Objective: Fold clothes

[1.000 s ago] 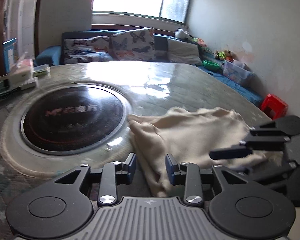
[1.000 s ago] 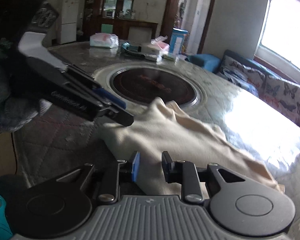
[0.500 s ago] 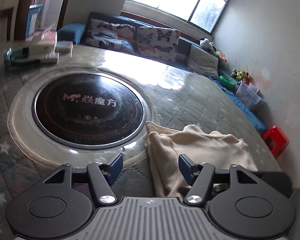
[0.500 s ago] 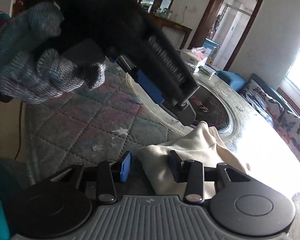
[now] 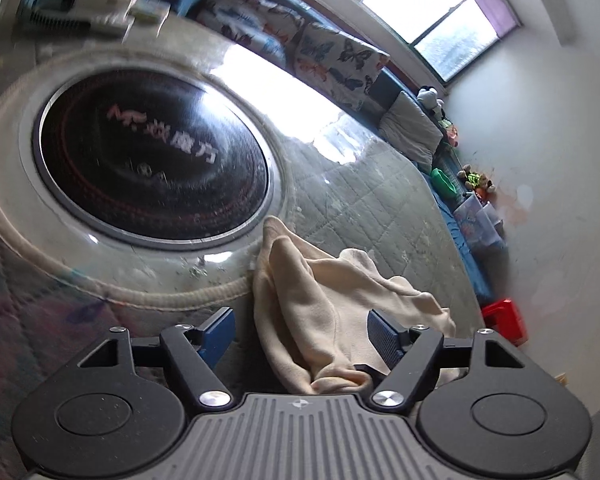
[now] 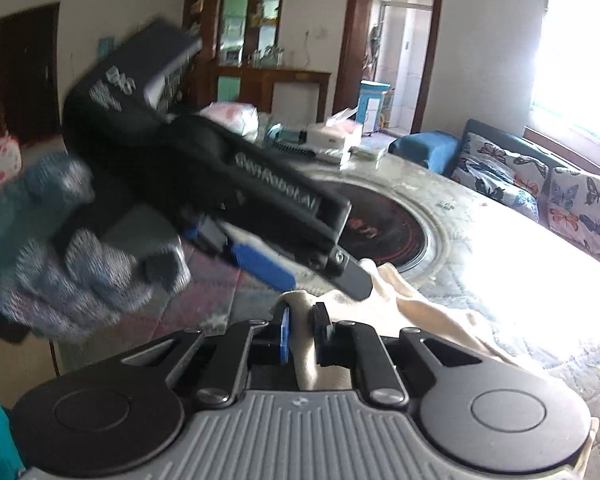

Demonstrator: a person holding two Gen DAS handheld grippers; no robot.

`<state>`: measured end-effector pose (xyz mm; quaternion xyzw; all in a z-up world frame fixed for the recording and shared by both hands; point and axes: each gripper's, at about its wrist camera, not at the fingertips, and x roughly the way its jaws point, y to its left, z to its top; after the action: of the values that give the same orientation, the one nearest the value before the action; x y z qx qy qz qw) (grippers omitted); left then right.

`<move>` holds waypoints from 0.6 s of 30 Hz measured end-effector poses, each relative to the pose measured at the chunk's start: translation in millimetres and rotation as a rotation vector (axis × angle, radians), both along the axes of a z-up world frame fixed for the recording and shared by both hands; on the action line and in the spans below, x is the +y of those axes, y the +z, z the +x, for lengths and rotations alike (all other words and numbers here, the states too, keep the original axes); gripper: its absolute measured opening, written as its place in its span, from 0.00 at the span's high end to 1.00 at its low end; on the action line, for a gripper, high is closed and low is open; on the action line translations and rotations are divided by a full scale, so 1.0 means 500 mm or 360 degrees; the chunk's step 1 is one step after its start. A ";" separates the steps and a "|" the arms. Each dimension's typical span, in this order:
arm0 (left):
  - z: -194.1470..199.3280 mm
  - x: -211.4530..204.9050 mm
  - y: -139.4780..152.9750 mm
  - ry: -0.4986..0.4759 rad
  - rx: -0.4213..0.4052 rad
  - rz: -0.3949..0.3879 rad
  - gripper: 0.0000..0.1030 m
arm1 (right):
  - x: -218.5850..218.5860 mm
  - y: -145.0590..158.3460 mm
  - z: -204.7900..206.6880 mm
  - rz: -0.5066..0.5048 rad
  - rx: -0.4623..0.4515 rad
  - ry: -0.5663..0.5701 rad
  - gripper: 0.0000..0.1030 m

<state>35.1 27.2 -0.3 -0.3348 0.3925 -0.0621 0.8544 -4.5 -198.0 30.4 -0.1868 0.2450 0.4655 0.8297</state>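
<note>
A cream garment (image 5: 312, 308) lies crumpled on the quilted table cover, just right of the round hob. In the left wrist view my left gripper (image 5: 300, 334) straddles the garment's near end. Its jaws are opening, and the blue pads (image 5: 216, 332) stand clear of the cloth on both sides. In the right wrist view my right gripper (image 6: 303, 332) is closing, and its pads pinch a raised fold of the garment (image 6: 420, 312). A grey gloved hand (image 6: 80, 272) holds the left gripper (image 6: 284, 268) just above and to the left of that fold.
A round black hob (image 5: 152, 160) is set into the table inside a pale ring. Boxes and packets (image 6: 328, 136) sit at the table's far edge. A blue sofa with butterfly cushions (image 5: 300, 40) runs behind the table, and a red stool (image 5: 504, 316) stands by the wall.
The left gripper's jaws have spread wide and the gripper has rolled, tilting its view. The right gripper's jaws have closed onto a fold of the cream garment that earlier lay loose between them.
</note>
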 end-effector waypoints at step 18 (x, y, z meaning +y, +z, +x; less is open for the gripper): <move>0.027 0.005 -0.042 0.0059 0.0155 -0.0256 0.81 | -0.063 0.009 -0.006 0.0141 0.0124 -0.0045 0.86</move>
<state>48.8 30.0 -21.5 -0.4123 0.4210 -0.0612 0.8056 -7.2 -229.4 35.0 -0.1281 0.2587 0.4712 0.8335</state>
